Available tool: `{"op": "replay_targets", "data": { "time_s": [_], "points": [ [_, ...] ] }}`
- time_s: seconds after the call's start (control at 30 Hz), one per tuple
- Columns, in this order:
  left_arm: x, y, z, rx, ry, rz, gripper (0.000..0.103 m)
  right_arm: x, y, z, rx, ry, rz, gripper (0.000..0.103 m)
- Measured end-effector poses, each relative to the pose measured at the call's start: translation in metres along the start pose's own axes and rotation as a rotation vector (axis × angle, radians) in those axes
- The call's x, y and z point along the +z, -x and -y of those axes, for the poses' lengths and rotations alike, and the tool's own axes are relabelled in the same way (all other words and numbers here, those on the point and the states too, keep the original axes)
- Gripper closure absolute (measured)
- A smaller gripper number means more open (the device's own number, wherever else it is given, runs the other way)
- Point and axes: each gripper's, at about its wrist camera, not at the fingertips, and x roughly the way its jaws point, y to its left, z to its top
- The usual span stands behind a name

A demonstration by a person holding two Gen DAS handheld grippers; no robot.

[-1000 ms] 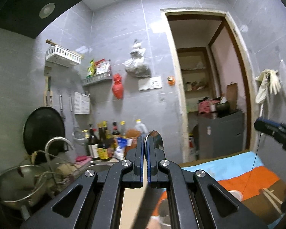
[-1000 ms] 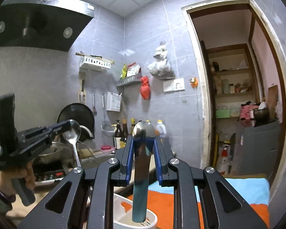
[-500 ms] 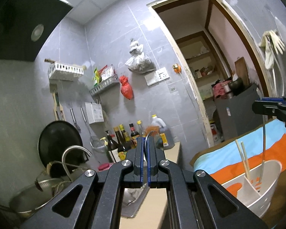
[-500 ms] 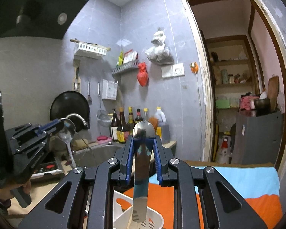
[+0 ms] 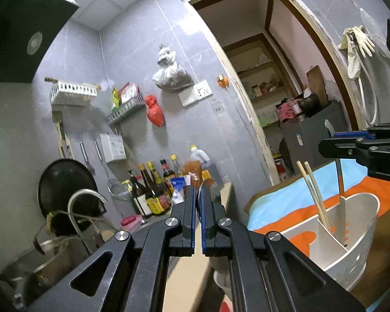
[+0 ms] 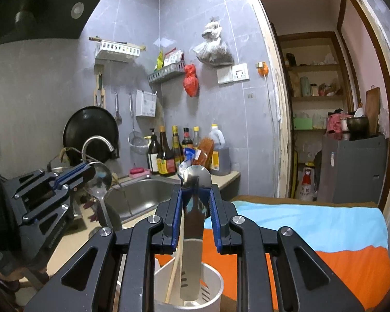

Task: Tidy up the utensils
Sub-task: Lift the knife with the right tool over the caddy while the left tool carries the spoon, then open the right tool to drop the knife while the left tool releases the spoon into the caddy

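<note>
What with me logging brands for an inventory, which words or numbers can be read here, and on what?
"DA": white letters on the right gripper's black body, cut off at the picture's edge.
Left gripper's side: white lettering, too blurred to read.
Sauce bottles' labels: too small to read.
White sack by the doorway: red characters, unreadable.

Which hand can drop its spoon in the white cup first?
Right, probably. The right gripper holds its spoon with the handle already down inside the white cup. The left gripper holds its spoon off beside the sink.
</note>
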Motion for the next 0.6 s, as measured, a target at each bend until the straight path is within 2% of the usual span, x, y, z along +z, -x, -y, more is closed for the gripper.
{"op": "replay_targets", "data": {
  "time_s": [0.3,0.6],
  "points": [
    [0.0,-0.001,-0.007,-0.117,0.126,-0.06,0.097,-0.011,-0.008,0.001,0.011,-0.023,-0.057,0.083],
    [0.003,-0.005,-0.028,-0.292,0.342,-0.157,0.094,-0.012,-0.008,0.002,0.033,-0.059,-0.085,0.082]
  ]
}}
